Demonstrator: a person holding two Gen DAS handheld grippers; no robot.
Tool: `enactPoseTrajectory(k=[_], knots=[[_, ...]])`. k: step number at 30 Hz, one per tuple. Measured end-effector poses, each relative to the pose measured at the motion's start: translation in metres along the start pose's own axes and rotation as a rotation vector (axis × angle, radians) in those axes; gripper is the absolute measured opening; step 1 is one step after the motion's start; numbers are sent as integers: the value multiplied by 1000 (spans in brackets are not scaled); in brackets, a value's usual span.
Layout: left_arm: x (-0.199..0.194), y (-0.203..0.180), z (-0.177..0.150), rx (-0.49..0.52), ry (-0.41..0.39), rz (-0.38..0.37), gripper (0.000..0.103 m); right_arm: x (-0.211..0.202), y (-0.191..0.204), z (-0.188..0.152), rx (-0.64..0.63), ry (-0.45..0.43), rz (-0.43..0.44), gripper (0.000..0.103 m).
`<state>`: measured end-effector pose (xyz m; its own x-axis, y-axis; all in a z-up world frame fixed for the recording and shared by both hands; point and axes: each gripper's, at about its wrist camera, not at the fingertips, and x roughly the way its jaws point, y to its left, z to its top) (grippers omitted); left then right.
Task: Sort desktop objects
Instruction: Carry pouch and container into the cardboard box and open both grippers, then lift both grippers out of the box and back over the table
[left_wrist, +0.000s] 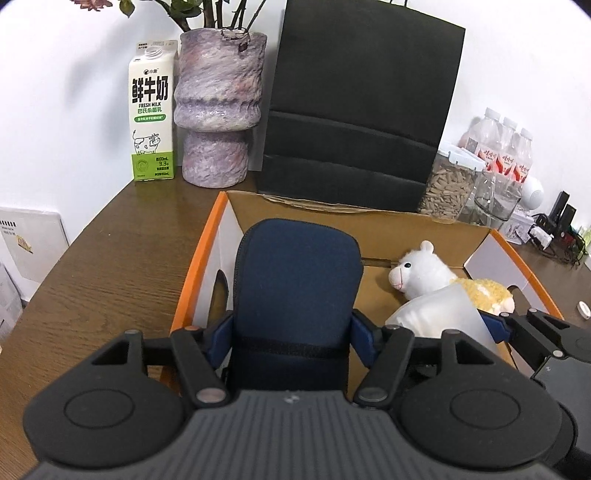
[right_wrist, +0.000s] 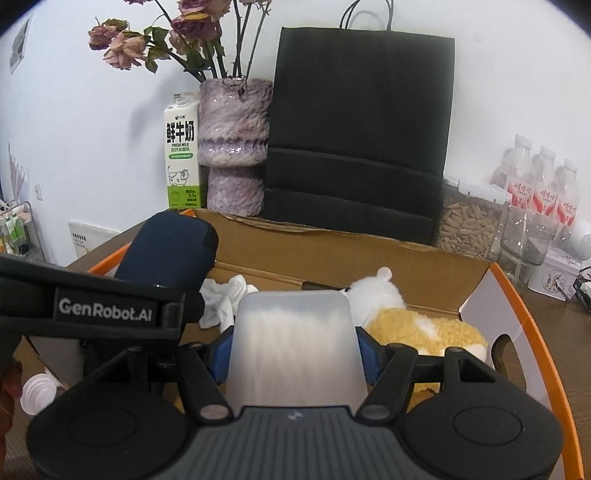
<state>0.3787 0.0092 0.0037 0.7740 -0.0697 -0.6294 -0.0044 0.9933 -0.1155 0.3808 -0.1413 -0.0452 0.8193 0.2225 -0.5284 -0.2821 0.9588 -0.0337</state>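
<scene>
The left gripper (left_wrist: 291, 326) is closed on a dark blue pouch (left_wrist: 297, 280), its two blue pads pressed against the pouch's sides. The pouch stands upright over the left end of an open cardboard box (left_wrist: 207, 251) with orange edges. The right gripper (right_wrist: 295, 347) is clamped on a frosted plastic container (right_wrist: 295, 339) holding white sticks that look like cotton swabs, though they are blurred behind the plastic; it hangs over the middle of the box.

Inside the box, a plush alpaca (right_wrist: 417, 325) with a white head and yellow body lies near the right wall, and a crumpled white cloth (right_wrist: 225, 299) lies on the box floor, left of the container.

The box sits on a brown wooden tabletop (left_wrist: 110, 266). Along the tabletop's back edge, against the wall, stand a milk carton (left_wrist: 151, 114), a purple vase (left_wrist: 218, 107) with dried roses, and a black paper bag (left_wrist: 354, 103) just behind the box. Toward the back right corner are a jar of seeds (left_wrist: 447, 184) and three water bottles (left_wrist: 506, 147).
</scene>
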Motion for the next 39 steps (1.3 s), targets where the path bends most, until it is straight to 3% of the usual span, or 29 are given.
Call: enactPoseTrajectory(k=[3, 6, 11, 15, 27, 39], knots=[[1, -2, -1, 20, -3, 18, 72, -2, 0, 0, 0, -8, -8, 67], [-1, -4, -2, 30, -12, 0, 83, -4, -2, 0, 9, -16, -12, 81], [-9, -7, -3, 46, -47, 13, 103, -6, -6, 0, 32, -9, -8, 92], [-16, -4, -2, 28, -69, 6, 103, -8, -10, 2, 52, -3, -3, 103], [-39, 3, 5, -3, -137, 41, 103, -22, -16, 7, 74, -6, 5, 103], [-117, 9, -1, 28, -303, 42, 103, -99, -25, 13, 50, -101, 30, 103]])
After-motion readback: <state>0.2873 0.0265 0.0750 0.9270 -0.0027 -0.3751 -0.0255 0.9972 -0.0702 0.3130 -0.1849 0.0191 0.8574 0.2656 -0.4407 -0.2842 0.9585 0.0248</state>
